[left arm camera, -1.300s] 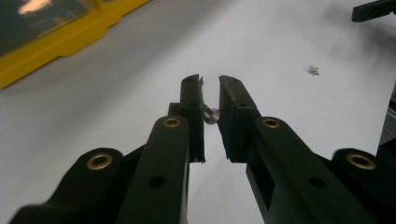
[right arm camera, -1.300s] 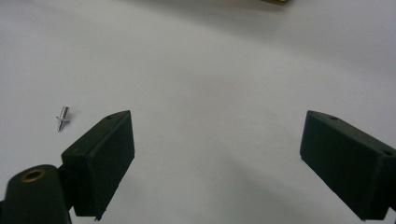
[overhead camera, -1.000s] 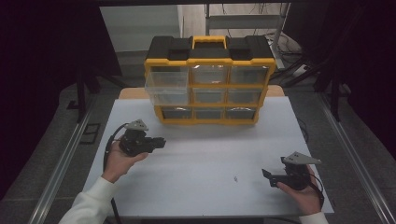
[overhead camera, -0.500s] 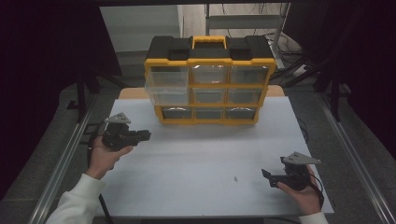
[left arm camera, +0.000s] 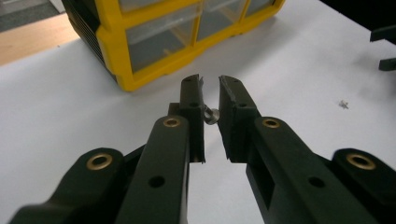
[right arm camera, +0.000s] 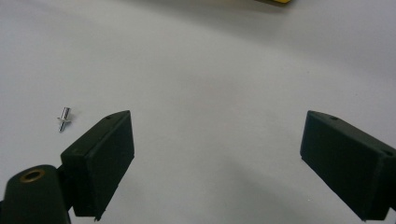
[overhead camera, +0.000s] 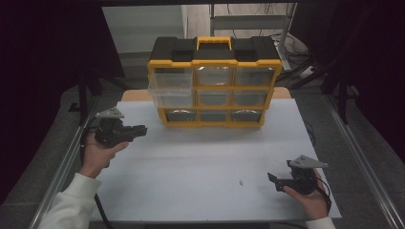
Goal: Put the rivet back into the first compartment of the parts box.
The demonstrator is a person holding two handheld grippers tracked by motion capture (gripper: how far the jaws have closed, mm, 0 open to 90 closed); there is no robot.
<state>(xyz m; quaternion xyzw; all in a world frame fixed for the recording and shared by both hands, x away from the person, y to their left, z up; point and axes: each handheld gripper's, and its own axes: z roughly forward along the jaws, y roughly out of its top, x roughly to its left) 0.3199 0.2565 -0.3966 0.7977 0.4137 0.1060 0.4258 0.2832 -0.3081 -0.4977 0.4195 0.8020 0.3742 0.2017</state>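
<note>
Item: small metal rivet [left arm camera: 211,115], clamped between the near-closed jaws of the left tool [left arm camera: 210,86], held above the white surface [overhead camera: 200,157] just in front of the yellow organiser [overhead camera: 214,86], near its lower left corner. A second rivet [right arm camera: 64,118] lay loose on the surface beside the right tool [right arm camera: 212,140], whose jaws were set wide apart and empty. Handling: judged very light, rigid, smooth and apt to slip or roll. A pinch across the shank, under the flange, was judged the surest hold.
</note>
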